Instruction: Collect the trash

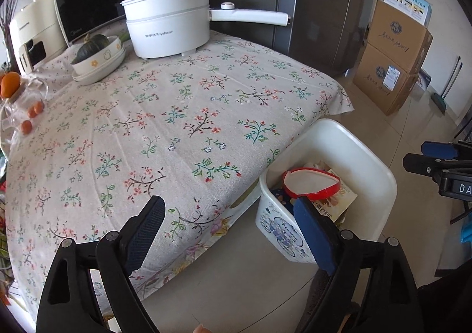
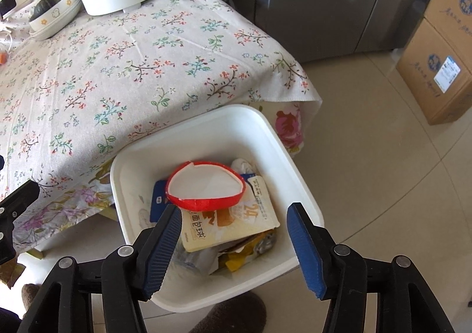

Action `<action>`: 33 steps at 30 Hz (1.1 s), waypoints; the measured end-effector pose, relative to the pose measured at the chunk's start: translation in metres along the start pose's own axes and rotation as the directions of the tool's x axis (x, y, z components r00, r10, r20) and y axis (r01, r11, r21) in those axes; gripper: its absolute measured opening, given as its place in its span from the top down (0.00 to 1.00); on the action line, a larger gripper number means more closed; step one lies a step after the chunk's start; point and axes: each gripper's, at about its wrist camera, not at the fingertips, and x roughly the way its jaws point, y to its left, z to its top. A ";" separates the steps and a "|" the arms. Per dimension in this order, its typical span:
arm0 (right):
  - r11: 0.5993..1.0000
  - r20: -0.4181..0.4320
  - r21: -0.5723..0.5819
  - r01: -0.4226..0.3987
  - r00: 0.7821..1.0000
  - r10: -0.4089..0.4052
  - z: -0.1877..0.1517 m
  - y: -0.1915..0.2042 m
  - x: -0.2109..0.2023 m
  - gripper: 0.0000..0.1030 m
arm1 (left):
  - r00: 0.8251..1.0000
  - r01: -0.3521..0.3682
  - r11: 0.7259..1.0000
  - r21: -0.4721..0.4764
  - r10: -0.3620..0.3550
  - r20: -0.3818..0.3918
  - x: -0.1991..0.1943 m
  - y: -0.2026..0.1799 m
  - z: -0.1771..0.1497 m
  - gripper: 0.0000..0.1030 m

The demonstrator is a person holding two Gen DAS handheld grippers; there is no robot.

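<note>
A white plastic bin (image 2: 298, 185) (image 1: 368, 153) stands on the floor against the table's corner. Inside lie a red-rimmed paper bowl (image 2: 206, 185) (image 1: 309, 182), a cream snack packet (image 2: 236, 221), a yellow wrapper (image 2: 250, 256) and crumpled paper (image 2: 243, 165). My right gripper (image 2: 236, 215) hovers above the bin, jaws open, nothing between them. My left gripper (image 1: 230, 212) hangs over the table edge beside the bin, jaws wide open and empty. The right gripper's tip (image 1: 439, 150) shows at the far right of the left wrist view.
The table wears a floral cloth (image 1: 177, 115). At its back stand a white electric pot (image 1: 168, 26), a bowl with a green squash (image 1: 97, 53), a microwave (image 1: 97, 6) and small oranges (image 1: 32, 115). A grey fridge (image 1: 318, 8) and stacked cardboard boxes (image 1: 392, 56) stand beyond. Slippered feet (image 2: 233, 318) are near the bin.
</note>
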 end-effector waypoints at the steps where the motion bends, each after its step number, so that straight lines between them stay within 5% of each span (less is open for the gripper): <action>1: 1.000 0.010 -0.002 -0.004 1.000 0.004 -0.002 0.004 -0.004 0.37 | 1.000 -0.007 1.000 -0.003 0.007 0.008 -0.006 0.002 -0.002 0.10; 8: 0.999 0.108 -0.039 0.003 0.994 0.001 -0.021 0.033 -0.036 0.26 | 0.996 -0.058 0.998 -0.031 0.060 0.068 -0.051 0.019 -0.018 0.00; 13: 0.998 0.207 -0.056 0.017 0.978 -0.005 -0.036 0.050 -0.057 0.01 | 0.989 -0.087 0.994 -0.066 0.094 0.113 -0.085 0.032 -0.032 0.00; 26: 0.996 0.380 -0.060 0.068 0.924 -0.040 -0.058 0.076 -0.085 0.01 | 0.963 -0.148 0.978 -0.148 0.177 0.203 -0.129 0.047 -0.069 0.00; 33: 0.998 0.359 -0.044 0.043 0.933 -0.025 -0.054 0.082 -0.079 0.01 | 0.959 -0.160 0.974 -0.158 0.192 0.211 -0.130 0.049 -0.069 0.00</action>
